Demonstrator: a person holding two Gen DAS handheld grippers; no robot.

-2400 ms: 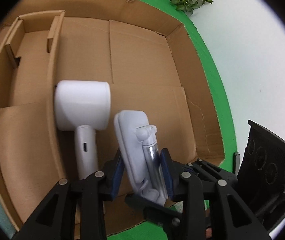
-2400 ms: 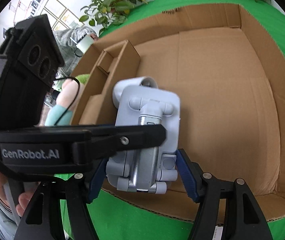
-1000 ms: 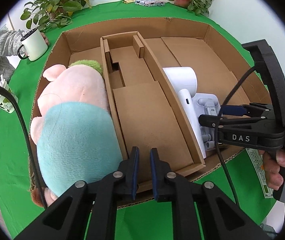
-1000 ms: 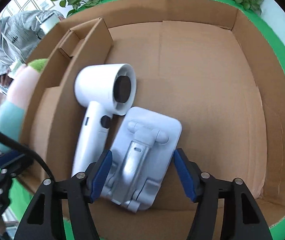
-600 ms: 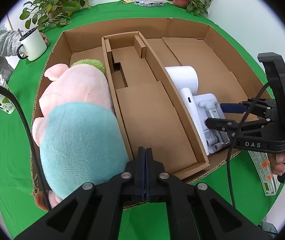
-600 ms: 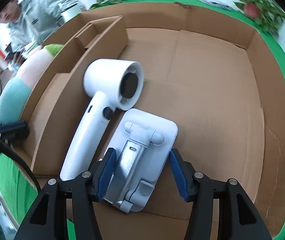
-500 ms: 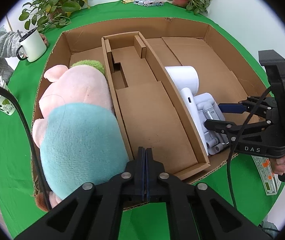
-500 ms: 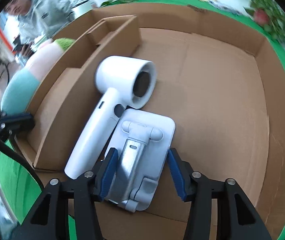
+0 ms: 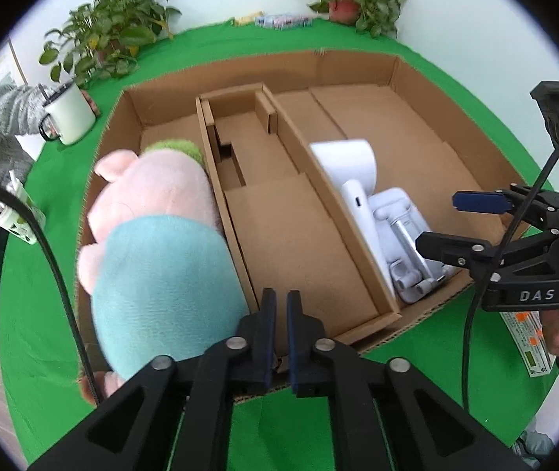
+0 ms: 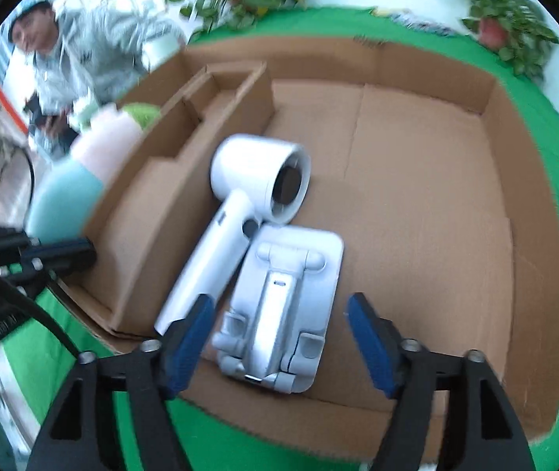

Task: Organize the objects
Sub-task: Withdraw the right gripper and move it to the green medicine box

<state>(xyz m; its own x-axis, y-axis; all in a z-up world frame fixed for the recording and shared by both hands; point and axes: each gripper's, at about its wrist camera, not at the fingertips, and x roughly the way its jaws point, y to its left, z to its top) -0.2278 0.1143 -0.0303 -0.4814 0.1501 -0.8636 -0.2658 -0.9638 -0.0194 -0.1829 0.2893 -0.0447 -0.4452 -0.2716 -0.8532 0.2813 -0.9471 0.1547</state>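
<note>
Three items are lying in the cardboard box (image 9: pixel 358 66): a plush pig (image 9: pixel 154 235) filling the left compartment, a white hair dryer (image 10: pixel 248 212) and a grey phone stand (image 10: pixel 283 306) touching side by side at lower centre of the right-wrist view, in the right compartment. Middle compartment is sitting bare. Right gripper (image 10: pixel 279 337) is standing with jaws spread wide, having just been opening; the stand is lying flat between and below them, pads clear of it. Left gripper (image 9: pixel 281 314) is hovering nearly closed on nothing at lower centre of its view. Sorting is looking largely done. Box is resting on a green-covered table (image 9: pixel 44 314); potted plants (image 9: pixel 110 43), a mug (image 9: pixel 69 117) and a seated person are lining the upper edge.
</note>
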